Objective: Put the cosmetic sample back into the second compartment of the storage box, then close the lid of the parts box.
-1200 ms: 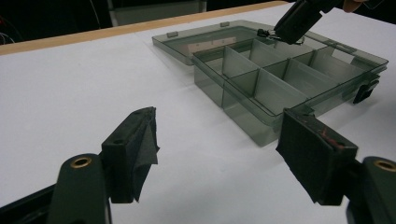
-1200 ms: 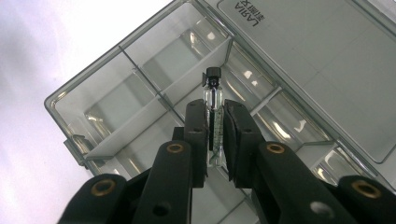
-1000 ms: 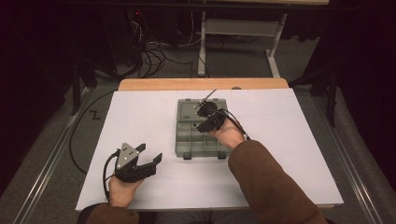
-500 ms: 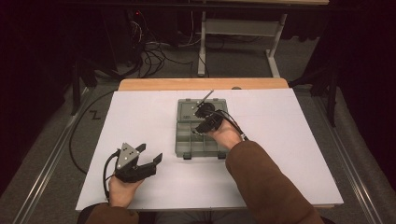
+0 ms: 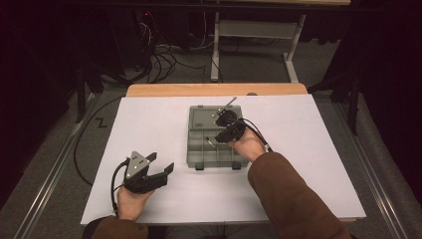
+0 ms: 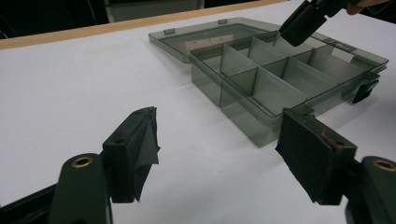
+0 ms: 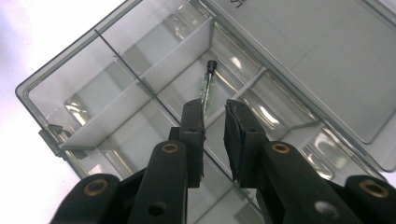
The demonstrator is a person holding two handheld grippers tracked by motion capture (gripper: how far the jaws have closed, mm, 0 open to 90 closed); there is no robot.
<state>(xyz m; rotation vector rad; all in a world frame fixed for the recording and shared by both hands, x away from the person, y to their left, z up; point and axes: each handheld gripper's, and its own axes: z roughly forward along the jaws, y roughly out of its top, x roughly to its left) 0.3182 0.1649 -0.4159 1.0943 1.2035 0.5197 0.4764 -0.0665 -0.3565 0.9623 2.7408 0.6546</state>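
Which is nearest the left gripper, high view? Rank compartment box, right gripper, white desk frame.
1. Compartment box, mid-table, right of left gripper.
2. Right gripper, over the box; jaws have just been closing, nothing between them.
3. White desk frame, on the floor beyond.

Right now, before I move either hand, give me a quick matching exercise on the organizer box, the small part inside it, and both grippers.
Things:
1. left gripper
2. right gripper
3. organizer box lid
4. thin screw-like part

States:
A. folded open, flat on the white table
B. lying in a compartment of the compartment box
C. jaws wide, nothing between them, beside the box
D. jaws narrow, over the compartments

Pairs: 1-C, 2-D, 3-A, 4-B
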